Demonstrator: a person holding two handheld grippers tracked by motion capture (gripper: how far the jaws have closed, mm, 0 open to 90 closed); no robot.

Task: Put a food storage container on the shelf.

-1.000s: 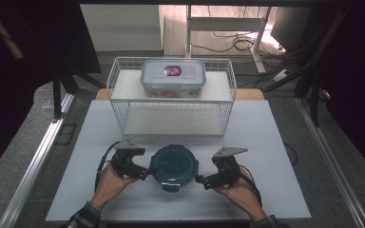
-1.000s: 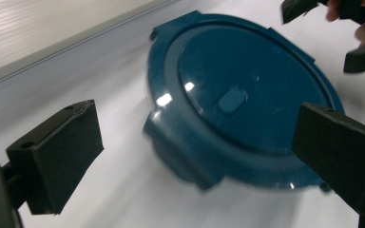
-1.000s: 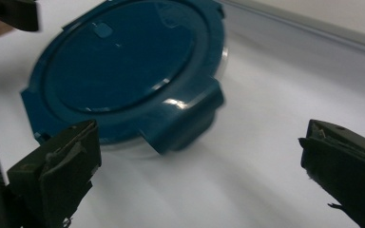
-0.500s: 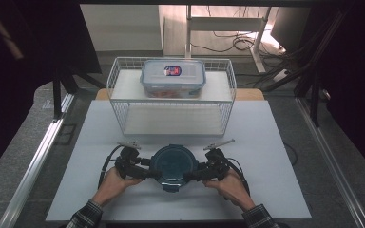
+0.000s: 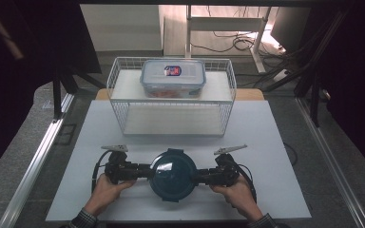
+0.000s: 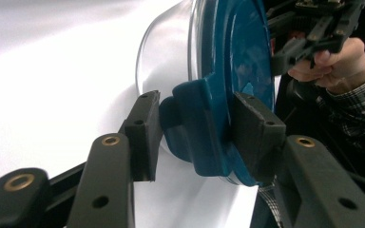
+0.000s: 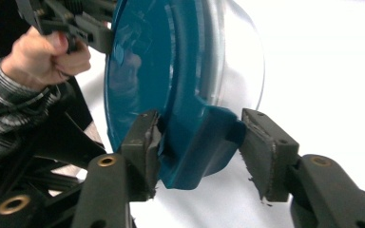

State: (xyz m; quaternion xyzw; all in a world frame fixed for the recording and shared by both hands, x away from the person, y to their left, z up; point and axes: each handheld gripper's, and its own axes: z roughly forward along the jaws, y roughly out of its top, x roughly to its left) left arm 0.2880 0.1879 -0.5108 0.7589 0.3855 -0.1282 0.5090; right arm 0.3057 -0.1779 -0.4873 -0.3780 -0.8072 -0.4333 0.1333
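Note:
A round clear container with a teal lid (image 5: 173, 173) sits on the white table near its front edge. My left gripper (image 5: 147, 172) reaches in from the left and is shut on the lid's left latch tab (image 6: 190, 133), one pad on the lid's top and the other under the tab. From the right, my right gripper (image 5: 198, 176) is shut on the opposite latch tab (image 7: 204, 142) in the same way. In the left gripper view my jaws (image 6: 197, 123) straddle the tab; in the right gripper view my jaws (image 7: 200, 137) do likewise. The container's inside is hidden.
A white wire rack (image 5: 171, 118) stands at the back of the table (image 5: 275, 142). A clear rectangular lidded box (image 5: 173, 78) rests on its top shelf. Metal rails run along the floor at left and right.
Both grippers have moved inward from beside the container and have shut on the lid's two side tabs. The container stays where it was.

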